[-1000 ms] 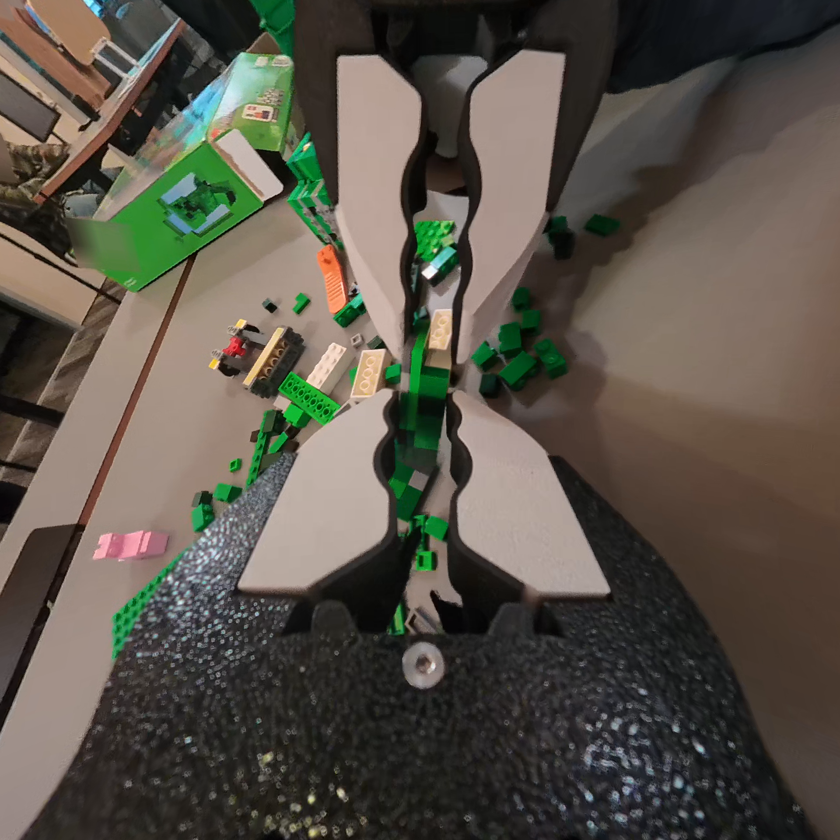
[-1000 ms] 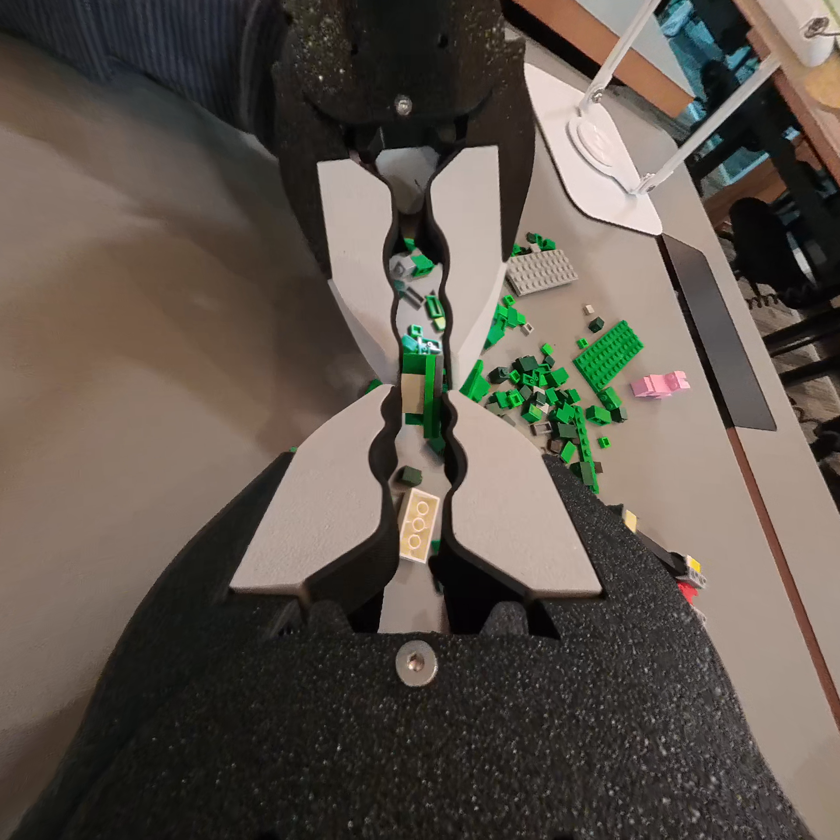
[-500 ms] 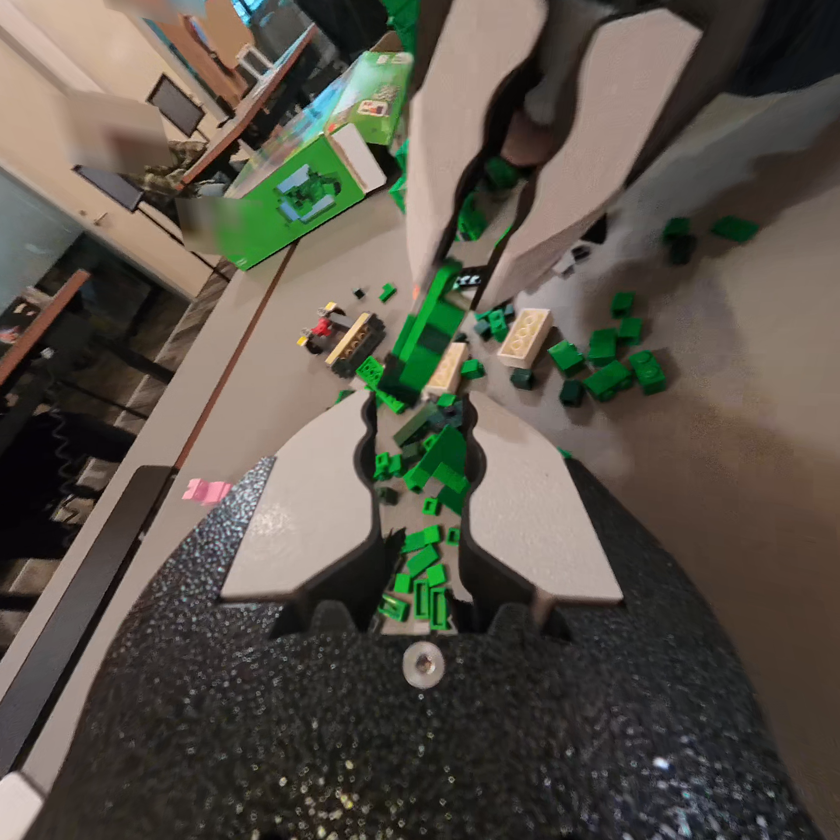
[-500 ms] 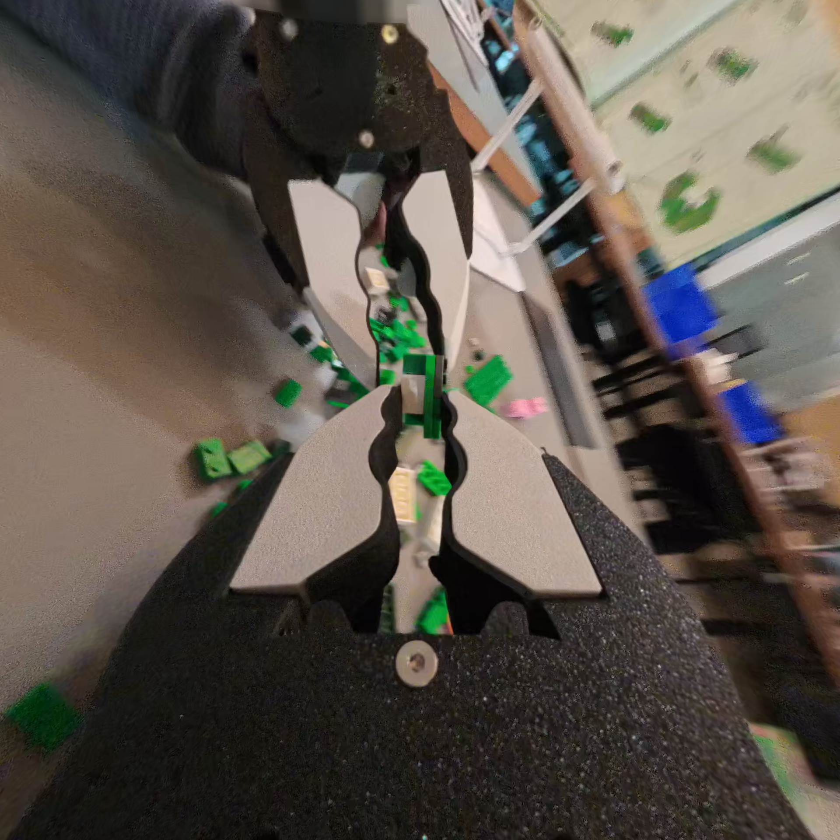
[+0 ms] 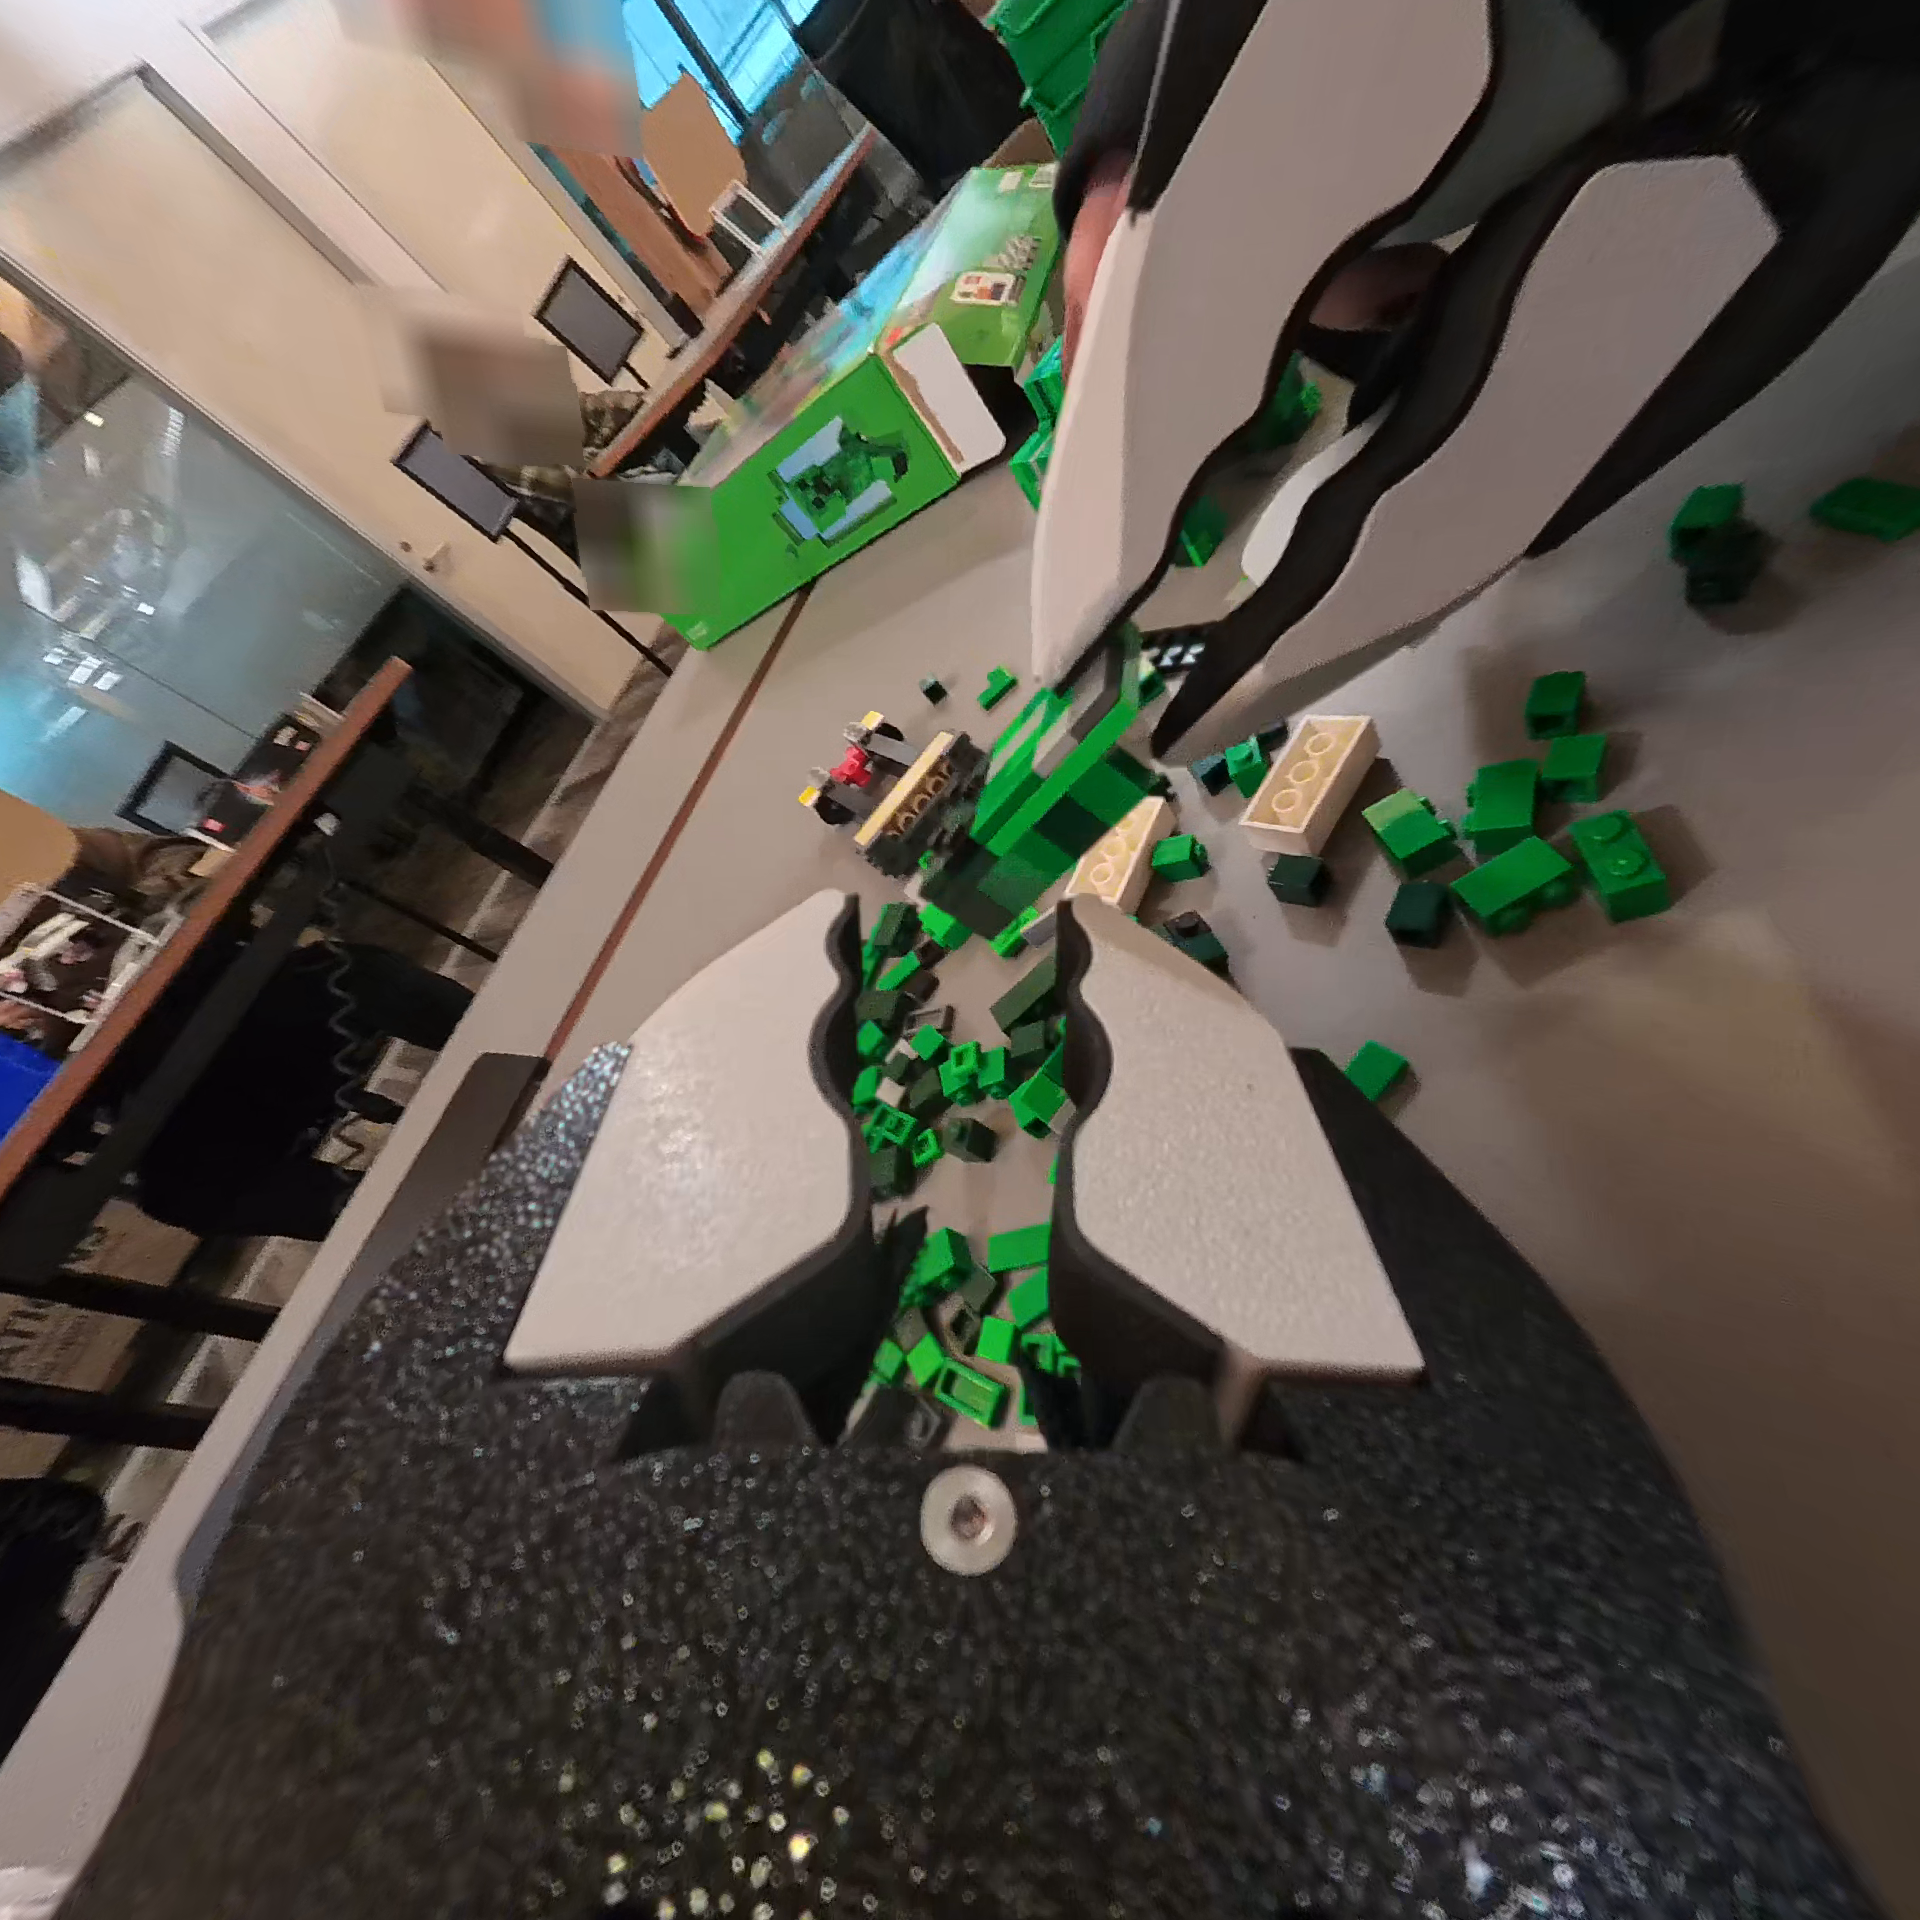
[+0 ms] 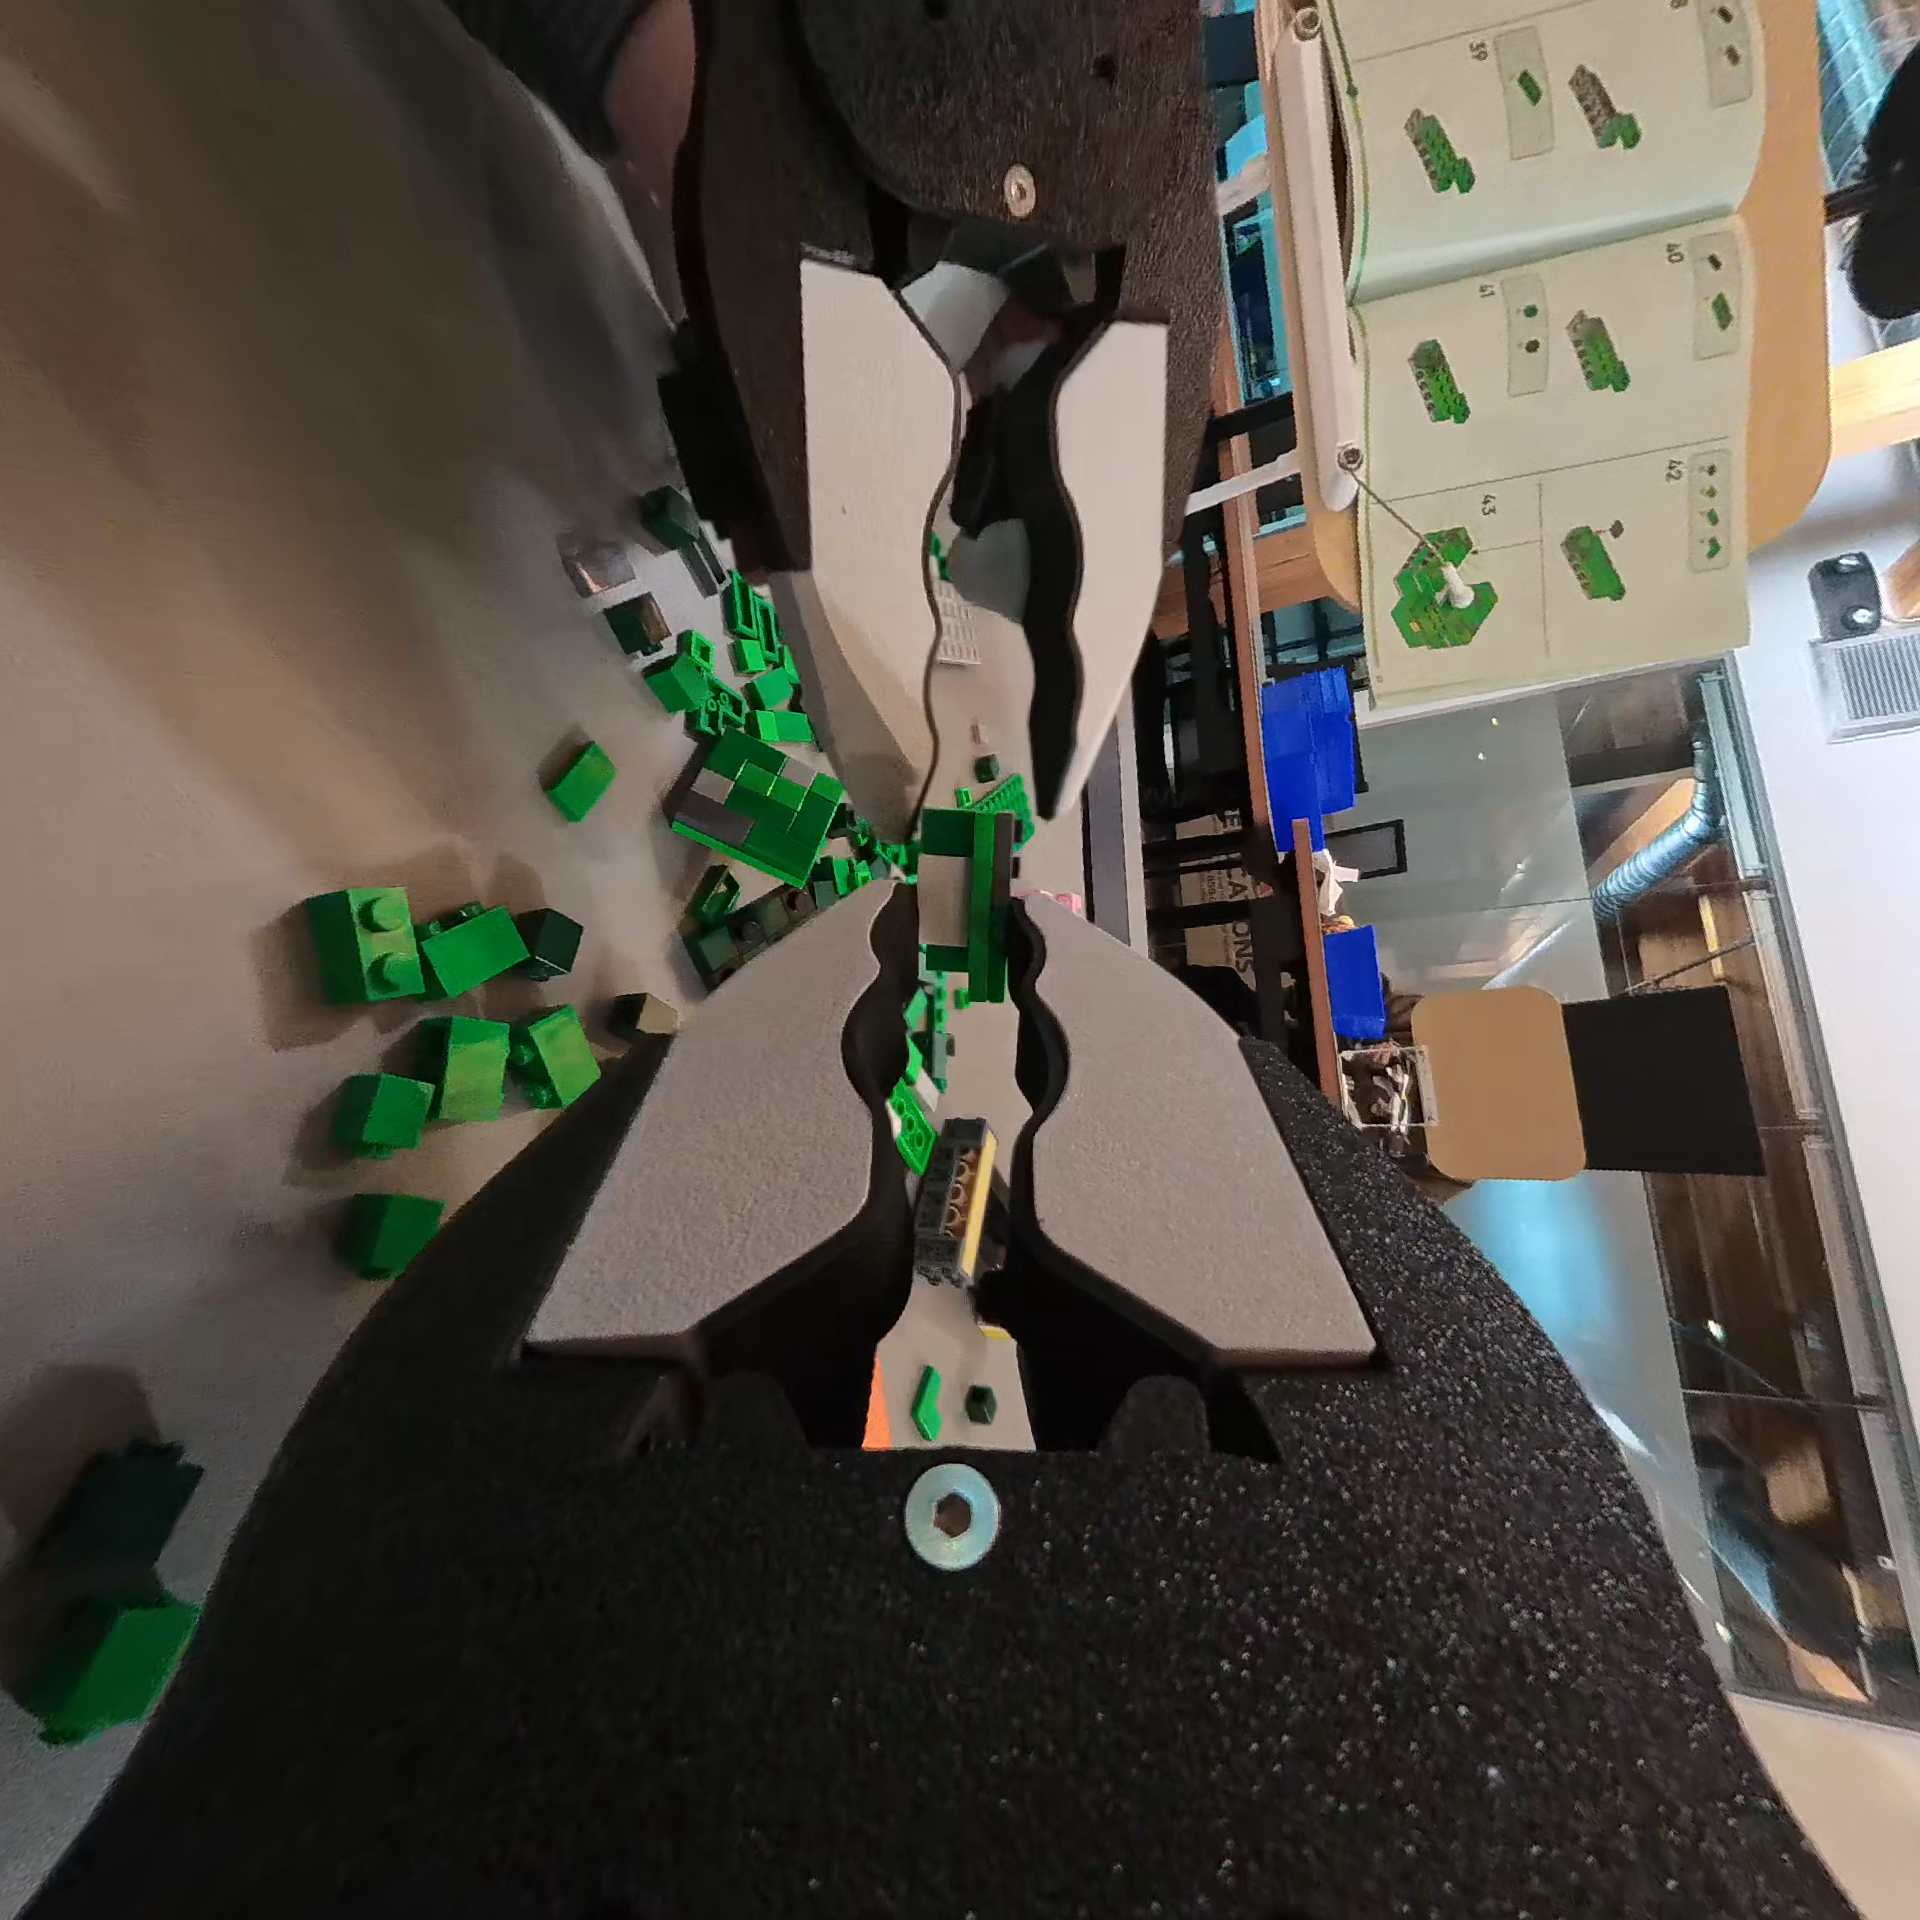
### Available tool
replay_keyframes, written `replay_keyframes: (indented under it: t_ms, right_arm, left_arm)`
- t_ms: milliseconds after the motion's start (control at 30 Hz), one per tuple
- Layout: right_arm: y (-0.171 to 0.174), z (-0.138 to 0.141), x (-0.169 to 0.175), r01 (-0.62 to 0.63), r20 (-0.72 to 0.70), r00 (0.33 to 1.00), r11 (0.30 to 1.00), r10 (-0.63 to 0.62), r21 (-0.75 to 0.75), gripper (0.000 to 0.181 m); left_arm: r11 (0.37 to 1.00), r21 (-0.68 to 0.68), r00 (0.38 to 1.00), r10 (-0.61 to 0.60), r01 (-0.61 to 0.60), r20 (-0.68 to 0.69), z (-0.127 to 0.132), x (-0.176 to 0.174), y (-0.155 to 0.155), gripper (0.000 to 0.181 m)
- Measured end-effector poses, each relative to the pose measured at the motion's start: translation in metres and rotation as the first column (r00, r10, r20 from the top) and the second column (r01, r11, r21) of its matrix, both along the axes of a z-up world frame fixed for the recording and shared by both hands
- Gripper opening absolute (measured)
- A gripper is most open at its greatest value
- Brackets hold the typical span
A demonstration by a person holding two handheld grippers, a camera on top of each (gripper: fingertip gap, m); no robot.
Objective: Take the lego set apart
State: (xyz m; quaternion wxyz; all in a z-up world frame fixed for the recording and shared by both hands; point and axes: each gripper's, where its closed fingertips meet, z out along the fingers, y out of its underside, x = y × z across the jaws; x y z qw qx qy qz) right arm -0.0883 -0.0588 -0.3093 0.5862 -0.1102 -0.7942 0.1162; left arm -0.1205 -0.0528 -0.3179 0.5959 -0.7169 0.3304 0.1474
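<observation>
A green lego assembly (image 5: 1039, 805) with a grey patch hangs above the grey table (image 5: 1558, 1122). My right gripper (image 5: 1110, 712) comes in from the top and is shut on its upper end. In the right wrist view the assembly (image 6: 971, 842) sits clamped at the right gripper (image 6: 961, 904) tips. My left gripper (image 5: 956, 909) is open, its jaws apart on either side of the assembly's lower end without visibly pressing it. It also shows in the right wrist view (image 6: 977, 816), jaws spread around the far end.
Loose green bricks (image 5: 1507, 862) and two cream bricks (image 5: 1309, 774) litter the table. A small black, tan and red build (image 5: 904, 790) lies at the left. A green box (image 5: 831, 488) stands behind. Another green block (image 6: 758, 800) lies below. An instruction booklet (image 6: 1538, 343) hangs at the right.
My left gripper's jaws have spread apart. Both grippers have lifted and tilted, so the views swung. The green assembly stays in the right gripper's grip.
</observation>
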Motion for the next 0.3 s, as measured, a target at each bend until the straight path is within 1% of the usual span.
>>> replay_keyframes:
  t_ms: [33, 133, 200, 300]
  right_arm:
    - [-0.001, -0.001, 0.0, -0.002, 0.002, 1.0, 1.0, 0.002, -0.001, 0.015]
    - [-0.006, -0.001, -0.001, -0.017, 0.006, 1.0, 1.0, 0.018, -0.022, 0.016]
    - [-0.012, 0.001, 0.0, -0.045, 0.0, 0.999, 0.997, 0.046, -0.068, 0.015]
    - [-0.02, 0.005, 0.0, -0.073, -0.003, 0.997, 0.99, 0.073, -0.124, 0.016]
  left_arm:
    - [1.0, 0.02, 1.0, 0.005, -0.004, -0.019, 0.001, 0.001, 0.0, 0.035]
    - [0.998, 0.069, 0.994, 0.01, -0.002, -0.107, 0.0, 0.006, 0.001, 0.035]
    - [0.995, 0.095, 0.986, 0.003, 0.013, -0.168, -0.003, 0.012, 0.002, 0.035]
    - [0.989, 0.15, 0.97, 0.039, -0.003, -0.239, -0.002, 0.012, 0.003, 0.035]
